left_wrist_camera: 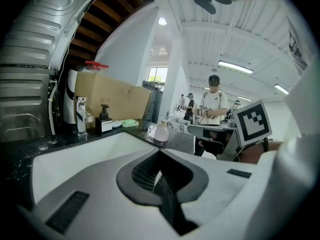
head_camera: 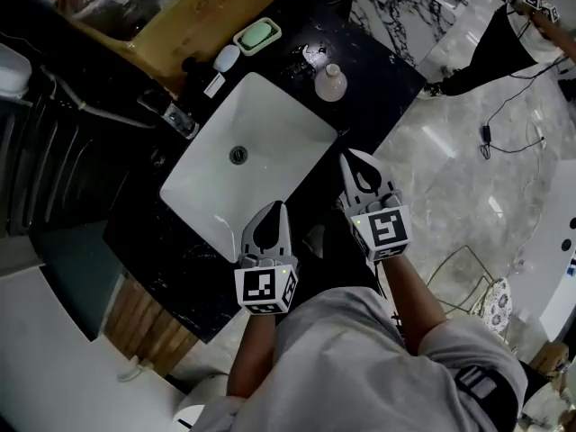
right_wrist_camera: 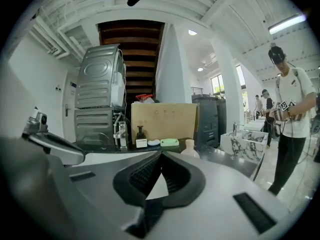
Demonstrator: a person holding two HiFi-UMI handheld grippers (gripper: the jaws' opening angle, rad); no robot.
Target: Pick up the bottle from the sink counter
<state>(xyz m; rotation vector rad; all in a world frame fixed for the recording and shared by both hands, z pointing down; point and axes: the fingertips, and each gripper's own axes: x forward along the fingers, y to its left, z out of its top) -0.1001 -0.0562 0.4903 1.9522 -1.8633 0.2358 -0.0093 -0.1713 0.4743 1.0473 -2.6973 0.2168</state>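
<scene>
The bottle (head_camera: 330,83) is small, round and pale pink with a white cap. It stands on the black counter (head_camera: 378,70) beyond the white sink's (head_camera: 270,124) far right corner. It also shows in the left gripper view as the bottle (left_wrist_camera: 161,132), and in the right gripper view as the bottle (right_wrist_camera: 189,148) just above the jaws. My left gripper (head_camera: 282,206) hovers shut over the sink's near edge with nothing in it. My right gripper (head_camera: 345,156) is shut and empty at the counter's right edge, well short of the bottle. The tips of the left gripper (left_wrist_camera: 160,151) and the right gripper (right_wrist_camera: 161,153) meet.
A faucet (head_camera: 171,115), a black pump dispenser (head_camera: 200,75), a white soap (head_camera: 227,58) and a green soap dish (head_camera: 256,35) line the sink's far side before a cardboard box (head_camera: 193,12). A washing machine (right_wrist_camera: 100,99) stands behind. A person (right_wrist_camera: 292,114) stands at the right; cables (head_camera: 504,133) cross the floor.
</scene>
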